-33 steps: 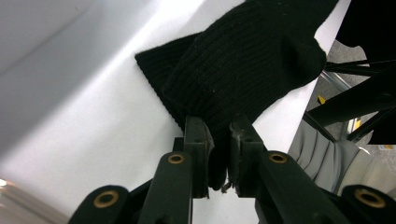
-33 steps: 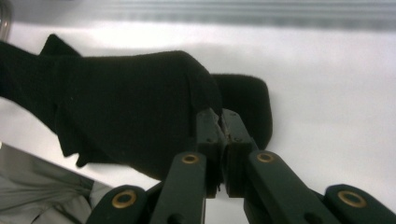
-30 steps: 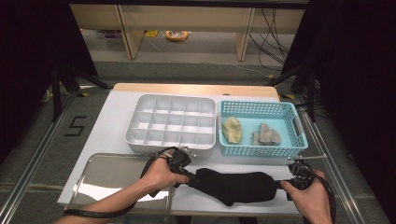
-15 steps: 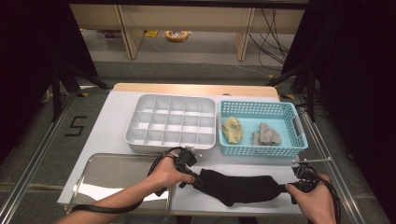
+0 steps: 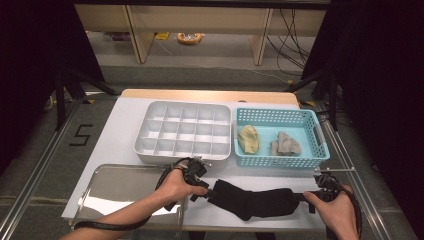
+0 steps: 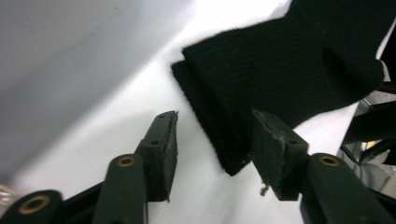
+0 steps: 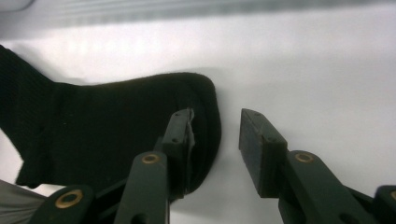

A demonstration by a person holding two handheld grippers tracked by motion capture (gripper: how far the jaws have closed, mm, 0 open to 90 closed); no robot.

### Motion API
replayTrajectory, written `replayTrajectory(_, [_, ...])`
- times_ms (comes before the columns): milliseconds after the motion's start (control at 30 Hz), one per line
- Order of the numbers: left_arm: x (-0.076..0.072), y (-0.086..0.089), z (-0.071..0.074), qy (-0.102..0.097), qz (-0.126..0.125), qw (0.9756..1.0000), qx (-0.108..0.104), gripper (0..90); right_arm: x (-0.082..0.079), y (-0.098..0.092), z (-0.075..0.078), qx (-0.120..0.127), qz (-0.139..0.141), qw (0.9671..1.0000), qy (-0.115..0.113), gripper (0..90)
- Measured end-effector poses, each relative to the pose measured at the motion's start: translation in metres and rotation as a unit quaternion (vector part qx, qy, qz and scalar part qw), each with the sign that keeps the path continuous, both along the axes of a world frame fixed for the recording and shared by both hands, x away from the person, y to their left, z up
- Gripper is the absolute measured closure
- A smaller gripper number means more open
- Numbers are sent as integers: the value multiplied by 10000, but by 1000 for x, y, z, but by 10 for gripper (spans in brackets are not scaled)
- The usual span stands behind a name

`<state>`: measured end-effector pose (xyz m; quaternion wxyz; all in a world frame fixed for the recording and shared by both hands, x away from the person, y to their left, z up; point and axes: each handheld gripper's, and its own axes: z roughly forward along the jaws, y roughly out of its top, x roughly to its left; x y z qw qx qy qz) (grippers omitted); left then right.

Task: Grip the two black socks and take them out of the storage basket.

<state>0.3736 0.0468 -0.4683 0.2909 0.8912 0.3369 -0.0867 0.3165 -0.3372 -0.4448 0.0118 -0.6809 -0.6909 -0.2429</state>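
Both grippers have just been opening: the left gripper [image 6: 212, 156] gapes around the black sock [image 5: 255, 199] cuff, gripping nothing. The right gripper [image 7: 215, 140] stands equally wide (toe beside one jaw), so the sock looks released, laid flat between them.

A white plastic compartment tray [image 5: 183, 131] is sitting beside a blue perforated basket [image 5: 320, 150]; a shiny metal tray [image 5: 117, 187] is lying nearer.

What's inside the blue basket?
The blue basket holds two bundles: a yellow sock at its left and a grey sock at its right, apart from each other. Whatever lies beneath them is covered.
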Motion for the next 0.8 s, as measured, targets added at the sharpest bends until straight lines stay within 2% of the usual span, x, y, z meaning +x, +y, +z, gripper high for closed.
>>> replayTrajectory(33, [-2, -2, -2, 44, -1, 10000, -44, 533, 1, 4, 0, 103, -184, 9997, 147, 646])
replayTrajectory(67, [-4, -4, -4, 86, 9, 10000, -6, 543, 1, 7, -3, 129, -339, 9992, 143, 647])
replayTrajectory(100, [-6, -5, -4, 47, -12, 10000, 12, 550, 3, 5, -5, 97, -116, 9997, 208, 654])
replayTrajectory(133, [-5, -5, -3, 5, -85, 9999, 63, 560, 3, 2, -8, -46, 112, 9998, 130, 664])
replayTrajectory(167, [-6, -6, -3, 37, -125, 9999, 79, 573, 4, 5, -8, -7, 35, 9999, 163, 677])
replayTrajectory(200, [-8, -8, -4, 127, 3, 9999, -44, 587, 4, 6, -9, -40, 37, 9998, 210, 690])
replayTrajectory(233, [-9, -9, -4, 151, 1, 9999, -33, 601, 3, 7, -10, -6, 41, 9997, 243, 710])
replayTrajectory(267, [-9, -9, -3, 67, -98, 9999, 93, 619, 2, 12, -10, 92, -108, 9992, 361, 726])
replayTrajectory(300, [-10, -11, -3, -18, -148, 9997, 184, 638, 2, 9, -12, -3, 147, 9994, 305, 742])
replayTrajectory(333, [-11, -12, -3, -21, -121, 9997, 192, 655, 2, 13, -11, -38, -55, 9991, 421, 757])
replayTrajectory(367, [-11, -13, -3, -42, -136, 9997, 222, 675, 2, 14, -11, -21, -54, 9991, 421, 771])
replayTrajectory(400, [-12, -14, -2, -52, -158, 9996, 241, 693, 2, 15, -9, 25, -108, 9986, 517, 785])
replayTrajectory(433, [-13, -14, -2, -41, -136, 9995, 269, 716, 3, 12, -13, -157, 33, 9995, 256, 798])
replayTrajectory(467, [-13, -14, -3, -61, -148, 9995, 271, 736, 2, 11, -14, -59, 182, 9998, 49, 812])
replayTrajectory(500, [-13, -15, -3, -80, -153, 9995, 277, 755, 1, 10, -11, -154, 237, 9992, 280, 823])
replayTrajectory(533, [-14, -15, -3, -37, -140, 9996, 247, 774, 1, 14, -10, -59, 30, 9994, 325, 831])
replayTrajectory(567, [-14, -15, -3, -41, -138, 9996, 236, 792, 1, 14, -10, 0, 43, 9992, 393, 836])
replayTrajectory(633, [-14, -14, -2, -23, -144, 9996, 228, 813, 1, 14, -10, -30, 59, 9995, 299, 844])
replayTrajectory(667, [-14, -13, -1, 7, -142, 9997, 214, 817, 0, 13, -9, -77, 148, 9993, 349, 846])
replayTrajectory(700, [-14, -11, -1, 49, -130, 9998, 164, 819, 0, 17, -9, -61, -136, 9994, 328, 846])
replayTrajectory(733, [-16, -10, 0, 65, -74, 9999, 94, 820, 1, 14, -9, -89, 82, 9997, 208, 847])
replayTrajectory(767, [-17, -8, 1, 55, -93, 9999, 115, 820, 1, 14, -8, -96, 140, 9995, 279, 847])
replayTrajectory(800, [-20, -4, 3, 70, -98, 9999, 67, 820, 1, 14, -8, -75, 169, 9996, 189, 847])
